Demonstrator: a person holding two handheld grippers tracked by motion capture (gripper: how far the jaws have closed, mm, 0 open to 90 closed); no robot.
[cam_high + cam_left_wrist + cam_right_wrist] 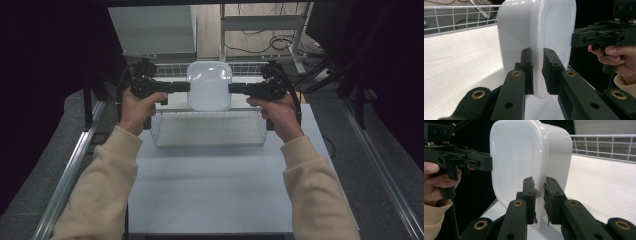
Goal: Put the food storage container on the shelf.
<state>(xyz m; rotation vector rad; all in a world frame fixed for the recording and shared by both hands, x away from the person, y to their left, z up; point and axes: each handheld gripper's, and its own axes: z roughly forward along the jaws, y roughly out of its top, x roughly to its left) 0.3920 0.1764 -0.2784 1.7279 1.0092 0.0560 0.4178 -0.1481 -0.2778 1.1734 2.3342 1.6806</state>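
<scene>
Above the wire basket [207,129], at the table's [210,195] twelve o'clock end, a white tub [209,86] hangs in the air between the two grippers. The left gripper [186,87] comes in from nine o'clock and the right gripper [231,88] from three o'clock, each pointing level at the other across the tub.

In the left gripper view, the jaws stand narrow and pinch the tub's rim [537,75], one pad on each face of it. In the right gripper view, the jaws are likewise drawn close on the rim of the opposite side, with the worn pads [534,192] pressed against the plastic.

The tub is held tipped on edge, its hollow turned toward the person and its base toward twelve o'clock. It touches nothing but the pads. The basket sits below, at its six o'clock in the high view.
</scene>
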